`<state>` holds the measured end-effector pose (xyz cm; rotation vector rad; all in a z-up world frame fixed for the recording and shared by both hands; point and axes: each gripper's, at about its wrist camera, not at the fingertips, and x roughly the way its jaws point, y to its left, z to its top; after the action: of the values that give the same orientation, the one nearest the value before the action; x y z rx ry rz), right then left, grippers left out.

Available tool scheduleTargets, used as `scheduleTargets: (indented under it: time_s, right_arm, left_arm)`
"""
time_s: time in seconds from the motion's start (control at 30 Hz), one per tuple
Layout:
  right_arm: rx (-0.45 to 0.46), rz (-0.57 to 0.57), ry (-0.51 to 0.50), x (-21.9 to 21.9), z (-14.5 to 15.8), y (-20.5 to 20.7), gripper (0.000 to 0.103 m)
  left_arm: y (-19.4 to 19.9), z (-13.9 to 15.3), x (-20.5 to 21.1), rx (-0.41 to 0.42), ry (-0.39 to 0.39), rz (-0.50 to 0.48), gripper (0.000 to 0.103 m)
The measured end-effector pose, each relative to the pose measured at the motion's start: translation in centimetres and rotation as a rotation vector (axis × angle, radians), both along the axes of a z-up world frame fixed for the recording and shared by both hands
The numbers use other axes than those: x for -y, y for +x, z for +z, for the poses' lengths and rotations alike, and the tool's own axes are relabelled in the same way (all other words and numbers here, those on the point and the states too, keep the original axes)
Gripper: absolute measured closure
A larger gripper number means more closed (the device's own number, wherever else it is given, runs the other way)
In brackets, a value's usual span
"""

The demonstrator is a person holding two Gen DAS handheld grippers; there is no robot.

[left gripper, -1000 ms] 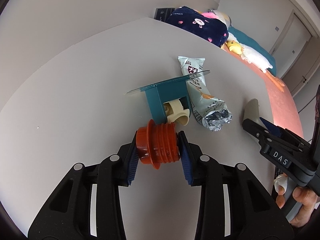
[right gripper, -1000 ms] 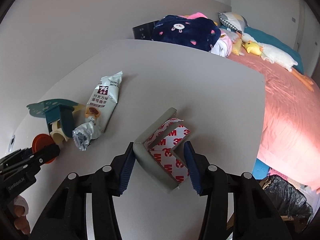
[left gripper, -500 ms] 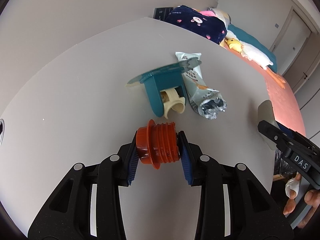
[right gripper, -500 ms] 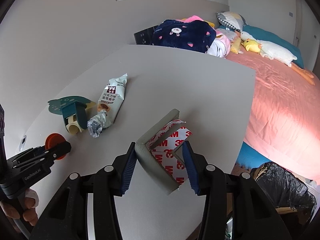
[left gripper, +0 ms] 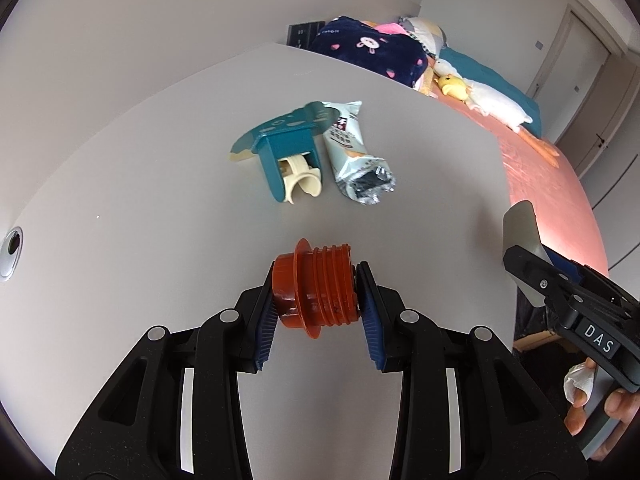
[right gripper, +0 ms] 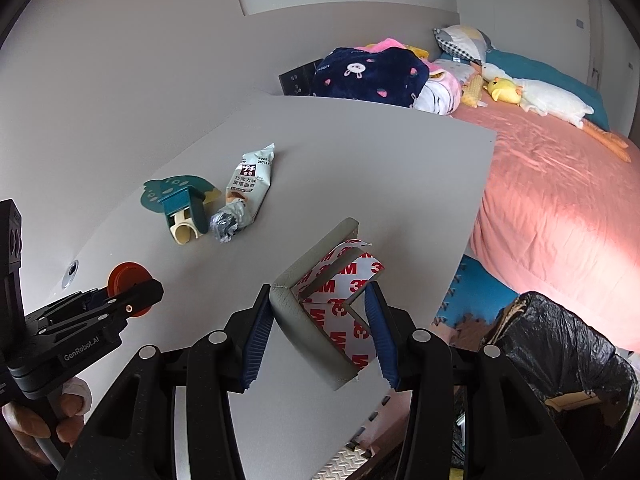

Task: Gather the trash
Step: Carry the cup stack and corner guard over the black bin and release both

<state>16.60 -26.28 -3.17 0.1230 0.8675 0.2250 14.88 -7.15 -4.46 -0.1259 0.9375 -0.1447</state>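
Note:
My left gripper (left gripper: 316,300) is shut on an orange ribbed plastic cap (left gripper: 314,290), held above the grey table (left gripper: 160,200); the cap (right gripper: 126,278) also shows at the left of the right wrist view. My right gripper (right gripper: 320,320) is shut on a grey foam corner guard (right gripper: 316,300) with red-lettered white backing. On the table lie a teal plastic holder with a cream clip (left gripper: 288,152) and a crumpled snack wrapper (left gripper: 352,160); both appear in the right wrist view, holder (right gripper: 180,204) and wrapper (right gripper: 244,196).
A black trash bag in a box (right gripper: 560,360) stands on the floor right of the table's edge. A bed with a pink cover (right gripper: 560,200), a dark blanket (right gripper: 368,76) and plush toys lies beyond. A round hole (left gripper: 11,246) sits in the tabletop at the left.
Both grippers have pulled back from the holder and wrapper and risen, still holding the cap and the corner guard. The trash bag has come into the right wrist view.

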Motion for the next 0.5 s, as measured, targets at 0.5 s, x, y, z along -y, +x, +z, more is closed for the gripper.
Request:
scheduleTargets:
  time_s: [0.5]
  right_arm:
    - [0.023, -0.024, 0.009, 2.1, 1.7, -6.0, 0.055]
  left_arm:
    - [-4.2, 1.3, 3.9, 0.014, -0.004, -0.093, 0.067]
